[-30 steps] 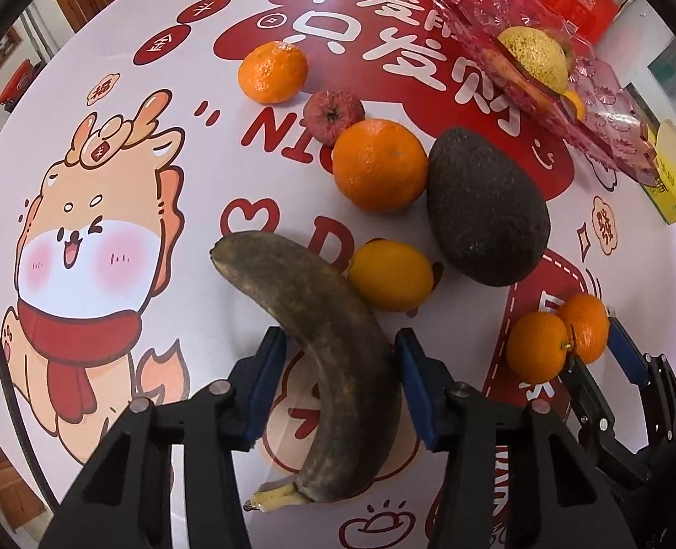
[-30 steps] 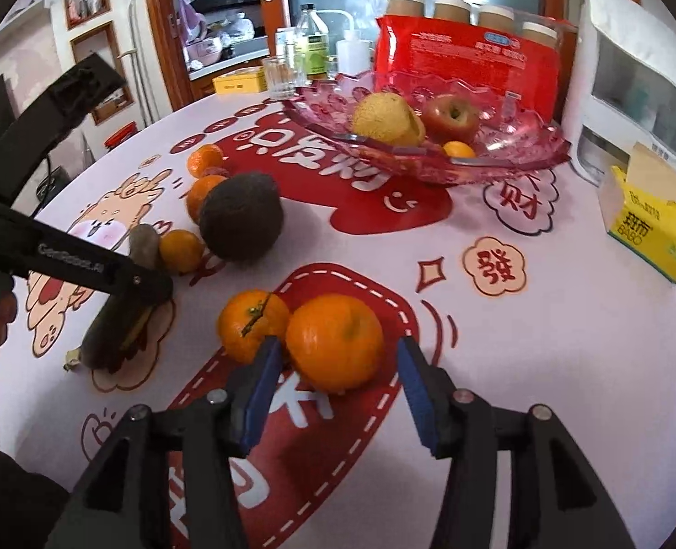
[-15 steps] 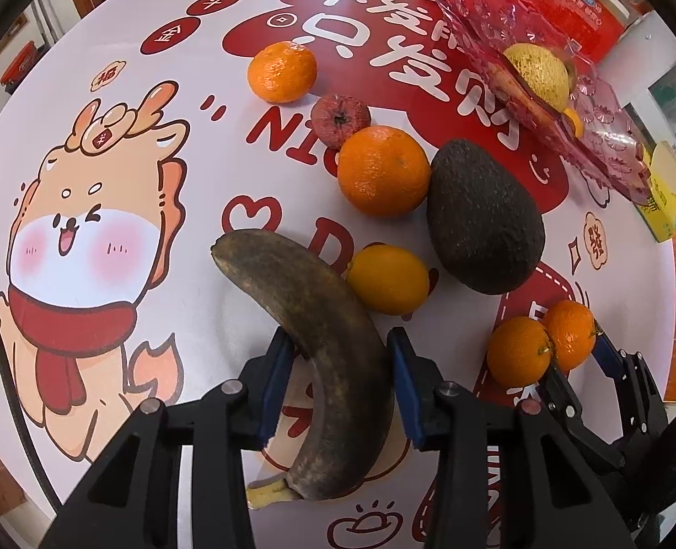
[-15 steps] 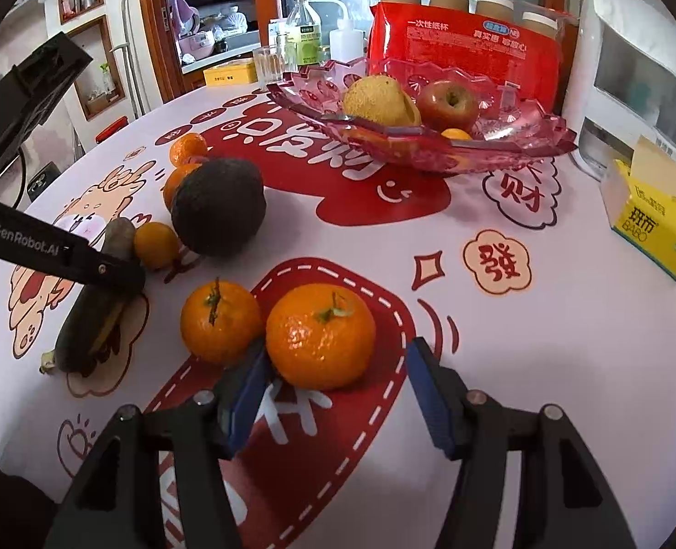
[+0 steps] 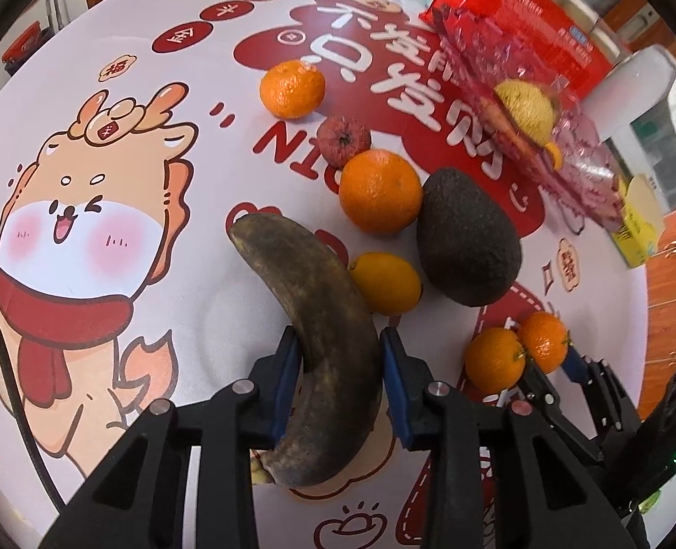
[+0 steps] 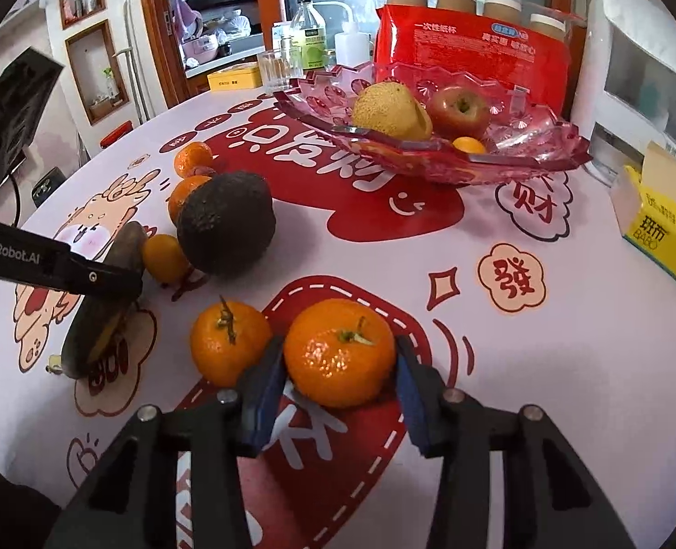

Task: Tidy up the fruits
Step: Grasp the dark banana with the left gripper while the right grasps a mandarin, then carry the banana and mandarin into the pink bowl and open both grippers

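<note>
Left wrist, tongs (image 5: 340, 379) clamping banana (image 5: 319, 343)

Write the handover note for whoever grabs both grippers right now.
Left gripper: shut on the blackened banana, which looks slightly lifted.
Right gripper: pads against the right-hand mandarin, which sits on the tablecloth.
Done: a pear, an apple and a small orange fruit lie in the pink bowl.
Left: the second mandarin, avocado, small yellow fruit, two oranges and a small red fruit, all outside the bowl.
</note>
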A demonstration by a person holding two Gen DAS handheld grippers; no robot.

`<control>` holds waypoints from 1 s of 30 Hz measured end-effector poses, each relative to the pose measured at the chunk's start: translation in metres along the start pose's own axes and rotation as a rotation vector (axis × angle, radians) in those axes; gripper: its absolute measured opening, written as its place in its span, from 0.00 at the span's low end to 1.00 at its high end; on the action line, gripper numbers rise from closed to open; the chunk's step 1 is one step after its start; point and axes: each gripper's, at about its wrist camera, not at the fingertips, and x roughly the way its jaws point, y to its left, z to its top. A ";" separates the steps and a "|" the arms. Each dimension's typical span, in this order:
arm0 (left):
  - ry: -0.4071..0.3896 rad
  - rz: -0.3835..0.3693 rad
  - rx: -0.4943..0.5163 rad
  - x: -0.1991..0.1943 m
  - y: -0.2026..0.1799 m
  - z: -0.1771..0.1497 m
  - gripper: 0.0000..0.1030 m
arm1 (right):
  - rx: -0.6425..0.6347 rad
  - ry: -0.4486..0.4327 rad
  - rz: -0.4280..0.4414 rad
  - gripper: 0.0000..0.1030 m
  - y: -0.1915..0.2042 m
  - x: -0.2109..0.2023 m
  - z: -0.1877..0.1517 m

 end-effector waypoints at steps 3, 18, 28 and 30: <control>-0.034 -0.029 -0.001 -0.006 0.000 -0.002 0.32 | 0.021 0.001 -0.001 0.44 -0.002 -0.003 -0.001; -0.208 -0.094 0.070 -0.048 -0.008 0.002 0.31 | 0.151 -0.009 -0.008 0.44 -0.018 -0.027 -0.001; -0.260 -0.133 0.223 -0.087 -0.031 0.029 0.31 | 0.248 -0.097 -0.077 0.44 -0.032 -0.061 0.025; -0.276 -0.148 0.244 -0.095 -0.036 0.038 0.31 | 0.262 -0.113 -0.094 0.44 -0.034 -0.067 0.030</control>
